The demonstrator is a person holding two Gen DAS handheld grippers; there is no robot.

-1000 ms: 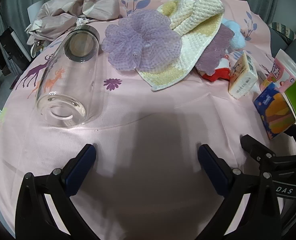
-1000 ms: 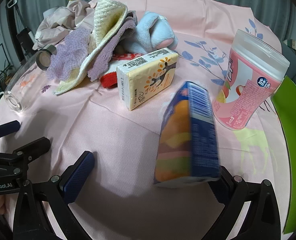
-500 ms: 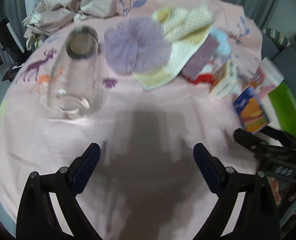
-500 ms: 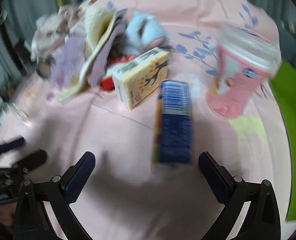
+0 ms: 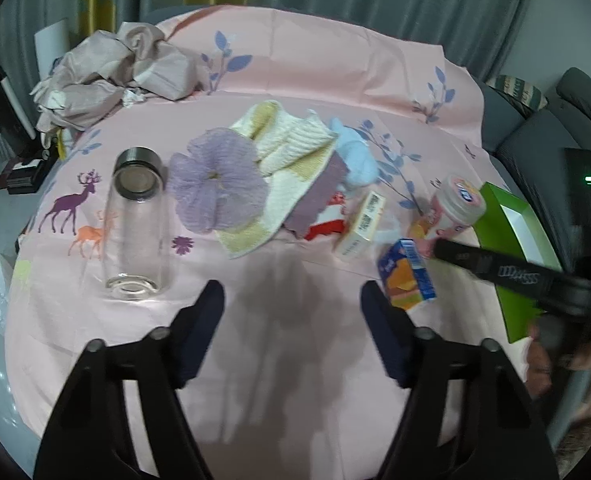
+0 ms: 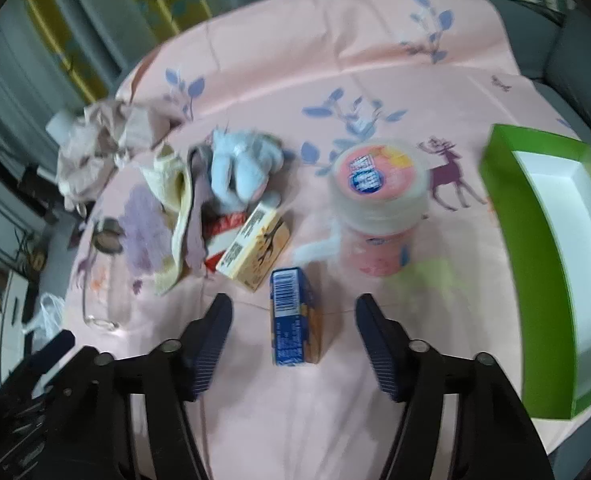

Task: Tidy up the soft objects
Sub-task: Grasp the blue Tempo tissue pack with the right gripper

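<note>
— Where's the soft stuff?

— At my twelve o'clock from the left gripper (image 5: 291,304): one purple mesh puff (image 5: 219,186), one yellow towel (image 5: 283,152) with its long axis running seven to one, and one blue plush (image 5: 355,156).

— Grippers?

— Both closing, nothing gripped. The blue pack (image 6: 293,320) lies between the right gripper (image 6: 293,320) fingers, untouched, pointing twelve.

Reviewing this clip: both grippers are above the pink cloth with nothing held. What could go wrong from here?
1. The right gripper is closing with the upright blue pack between its jaws but untouched; an off-centre pinch could tip it.
2. The glass bottle lies on its side by the purple mesh puff; pulling the puff might set it rolling.
3. The soft items overlap: lifting the yellow towel may drag the puff along.
</note>
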